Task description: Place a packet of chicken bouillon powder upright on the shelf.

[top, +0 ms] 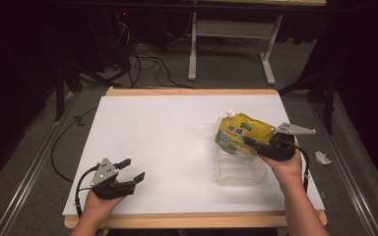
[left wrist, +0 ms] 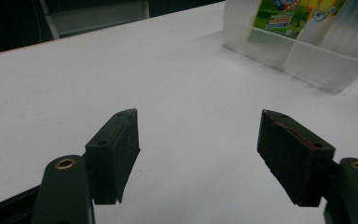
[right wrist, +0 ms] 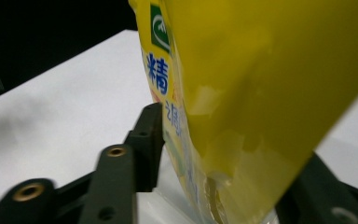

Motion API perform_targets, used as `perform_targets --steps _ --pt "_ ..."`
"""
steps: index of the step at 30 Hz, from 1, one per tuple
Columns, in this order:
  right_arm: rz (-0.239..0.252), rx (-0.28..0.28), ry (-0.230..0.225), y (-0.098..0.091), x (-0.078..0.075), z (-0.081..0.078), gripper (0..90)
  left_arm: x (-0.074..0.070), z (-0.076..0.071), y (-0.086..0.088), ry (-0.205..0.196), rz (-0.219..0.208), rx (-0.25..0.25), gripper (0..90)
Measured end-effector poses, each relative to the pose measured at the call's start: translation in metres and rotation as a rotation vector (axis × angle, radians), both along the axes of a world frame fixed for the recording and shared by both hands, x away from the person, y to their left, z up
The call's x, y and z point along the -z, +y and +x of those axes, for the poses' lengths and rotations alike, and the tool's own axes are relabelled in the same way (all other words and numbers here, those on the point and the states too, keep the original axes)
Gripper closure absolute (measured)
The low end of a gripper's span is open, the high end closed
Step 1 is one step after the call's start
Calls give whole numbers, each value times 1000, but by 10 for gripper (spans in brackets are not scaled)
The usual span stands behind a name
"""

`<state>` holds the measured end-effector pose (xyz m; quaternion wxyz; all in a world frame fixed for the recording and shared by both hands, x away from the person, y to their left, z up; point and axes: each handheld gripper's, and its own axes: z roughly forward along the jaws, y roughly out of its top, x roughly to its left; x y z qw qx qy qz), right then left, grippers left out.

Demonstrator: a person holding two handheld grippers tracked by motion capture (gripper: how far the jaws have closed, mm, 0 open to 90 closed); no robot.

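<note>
A yellow spouted pouch (top: 238, 133) with blue and green print stands tilted in a clear plastic container (top: 241, 172) on the right of the white table. My right gripper (top: 250, 142) reaches it from the right, and the pouch (right wrist: 261, 93) sits between its parted jaws. One pad lies close beside the pouch; the other jaw is mostly hidden behind it. My left gripper (top: 132, 169) rests near the front left edge, open with nothing in it (left wrist: 198, 140). Its view looks across the table to the container (left wrist: 307, 60) and the pouch (left wrist: 289, 14).
The white table top (top: 167, 128) has a wooden rim at front and back. A crumpled scrap (top: 323, 157) lies off the right edge. Cables (top: 142, 61) and a white table frame (top: 231, 44) stand on the floor beyond.
</note>
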<state>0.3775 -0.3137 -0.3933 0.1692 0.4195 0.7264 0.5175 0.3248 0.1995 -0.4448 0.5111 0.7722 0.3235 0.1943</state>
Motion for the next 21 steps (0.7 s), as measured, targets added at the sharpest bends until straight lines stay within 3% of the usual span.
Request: perform_targets --steps 4,8,21 --pt "9 39 -28 -1 -4 -3 299 0 0 -1 -2 1 2 299" --pt "15 65 -43 -1 -5 -5 192 0 -1 -1 -2 -1 1 299" --pt "-11 100 -60 -2 -10 -16 152 -1 0 -1 -1 -1 -3 299"
